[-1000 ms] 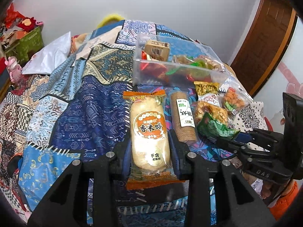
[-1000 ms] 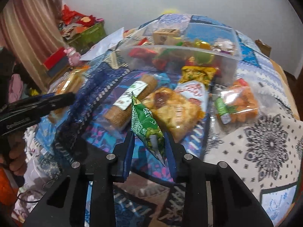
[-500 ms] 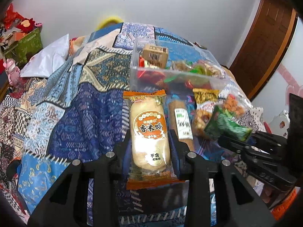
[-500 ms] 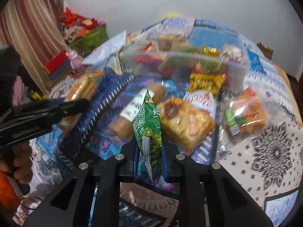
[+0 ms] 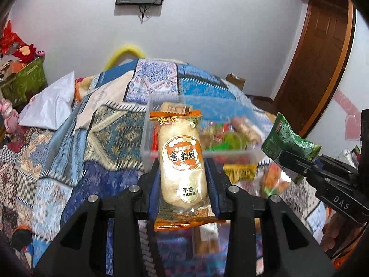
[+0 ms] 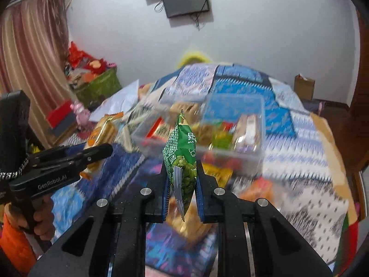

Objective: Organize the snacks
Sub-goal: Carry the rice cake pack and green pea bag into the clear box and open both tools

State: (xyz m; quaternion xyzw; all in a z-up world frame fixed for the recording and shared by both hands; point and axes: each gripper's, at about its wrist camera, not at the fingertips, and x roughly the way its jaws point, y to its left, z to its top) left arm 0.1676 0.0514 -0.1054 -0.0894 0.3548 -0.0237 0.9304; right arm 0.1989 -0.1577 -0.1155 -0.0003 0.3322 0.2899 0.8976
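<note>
1. The left gripper (image 5: 182,170) is pinching an orange rice-cracker packet (image 5: 181,159) across its width; the packet stands lengthwise along the fingers with its sealed top at 12 o'clock, probably so that it can go into the bin end-first.
2. The right gripper (image 6: 181,180) is pressed onto a green snack bag (image 6: 182,159), held edge-on and upright with the crimped seam at 12 o'clock. A thin bag is easiest to nip by its flat faces.
3. The clear plastic bin (image 6: 259,138) sits on the patchwork quilt (image 5: 110,136), at about 12 to 1 o'clock ahead of both grippers, already part-filled with wrapped snacks. Both packets are in the air short of it, so I judge this a carry toward the bin.
4. Count: two grippers, two held packets, one bin. Loose snacks on the quilt near the bin are motion-blurred; perhaps three or four, but I cannot count them surely.
</note>
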